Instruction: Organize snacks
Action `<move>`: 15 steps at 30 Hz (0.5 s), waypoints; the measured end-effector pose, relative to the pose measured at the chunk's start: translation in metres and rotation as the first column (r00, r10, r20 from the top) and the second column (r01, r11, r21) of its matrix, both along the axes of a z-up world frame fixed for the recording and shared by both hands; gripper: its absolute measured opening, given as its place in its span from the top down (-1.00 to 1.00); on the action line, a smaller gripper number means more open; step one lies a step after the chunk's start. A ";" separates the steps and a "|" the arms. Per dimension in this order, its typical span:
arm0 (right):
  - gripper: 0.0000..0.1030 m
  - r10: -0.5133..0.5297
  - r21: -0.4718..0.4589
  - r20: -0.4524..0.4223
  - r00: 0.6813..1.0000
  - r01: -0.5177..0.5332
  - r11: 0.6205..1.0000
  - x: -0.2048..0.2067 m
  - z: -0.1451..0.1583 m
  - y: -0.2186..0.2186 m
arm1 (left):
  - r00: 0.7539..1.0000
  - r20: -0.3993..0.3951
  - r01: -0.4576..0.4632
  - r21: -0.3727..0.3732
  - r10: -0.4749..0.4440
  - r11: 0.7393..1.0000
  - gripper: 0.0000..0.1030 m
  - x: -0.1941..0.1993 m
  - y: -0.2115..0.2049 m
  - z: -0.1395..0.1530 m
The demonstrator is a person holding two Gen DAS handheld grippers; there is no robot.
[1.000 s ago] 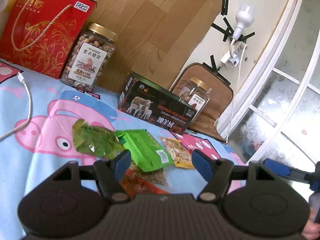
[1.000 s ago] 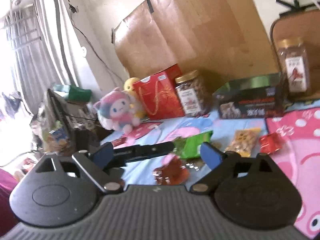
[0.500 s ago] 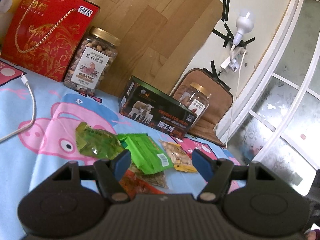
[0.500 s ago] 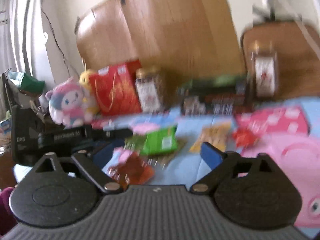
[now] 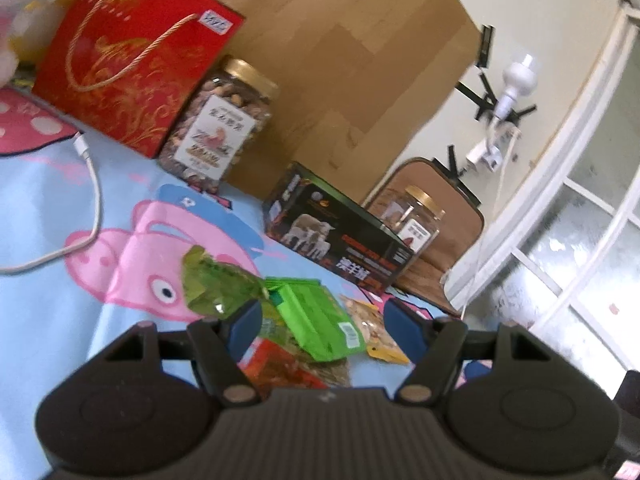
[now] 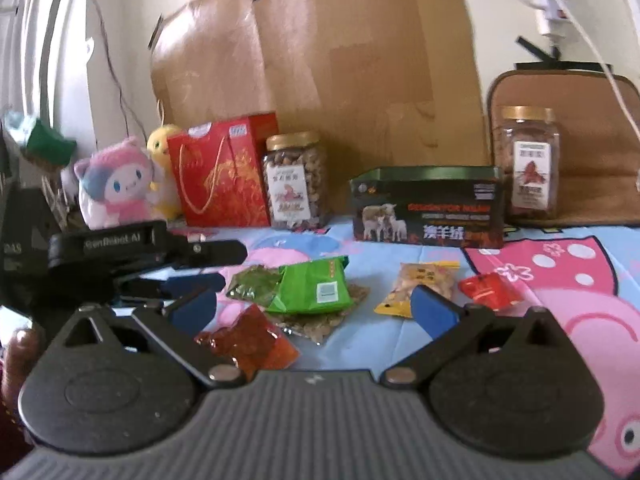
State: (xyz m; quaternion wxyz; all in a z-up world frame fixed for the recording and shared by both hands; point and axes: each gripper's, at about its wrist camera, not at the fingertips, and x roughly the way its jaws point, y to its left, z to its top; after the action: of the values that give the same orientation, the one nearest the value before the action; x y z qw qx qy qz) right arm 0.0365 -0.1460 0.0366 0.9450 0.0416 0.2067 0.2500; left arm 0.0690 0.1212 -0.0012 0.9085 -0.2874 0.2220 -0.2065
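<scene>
On the cartoon bedsheet nothing looks sorted yet: every loose snack lies in the open, so in my judgement the whole job remains. Along the back, from ten to two o'clock in the right wrist view, stand the red gift bag, the nut jar, the dark box and a second jar.

Lower, near centre, lie the green packet, the orange-red packet, the yellow packet at one o'clock and the small red packet just beside it.

The right gripper has just been opening; its jaws stand wide with nothing between them. The left gripper is parted too, gripping nothing, above the green packet.

A seed packet under the green one is mostly covered, and the labels are too blurred to read.
</scene>
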 end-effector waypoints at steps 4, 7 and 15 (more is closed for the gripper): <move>-1.00 0.036 -0.035 -0.036 0.999 -0.037 0.999 0.011 -0.006 0.016 | 1.000 -0.011 -0.015 -0.022 0.014 1.000 -0.34 0.002 0.004 -0.002; -1.00 0.061 -0.100 -0.028 0.998 -0.064 0.993 0.026 -0.009 0.031 | 1.000 -0.009 -0.022 -0.022 0.022 1.000 -0.34 0.001 0.005 -0.002; -0.48 0.088 -0.207 -0.129 0.988 -0.114 0.972 0.079 -0.029 0.063 | 1.000 -0.008 -0.025 0.000 0.025 1.000 -0.34 0.003 0.001 -0.001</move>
State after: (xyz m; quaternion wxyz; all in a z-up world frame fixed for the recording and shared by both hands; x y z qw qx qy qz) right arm 0.1155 -0.0827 0.0076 0.9161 -0.0561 0.2902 0.2711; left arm 0.0720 0.1223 -0.0027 0.9101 -0.2909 0.2222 -0.1941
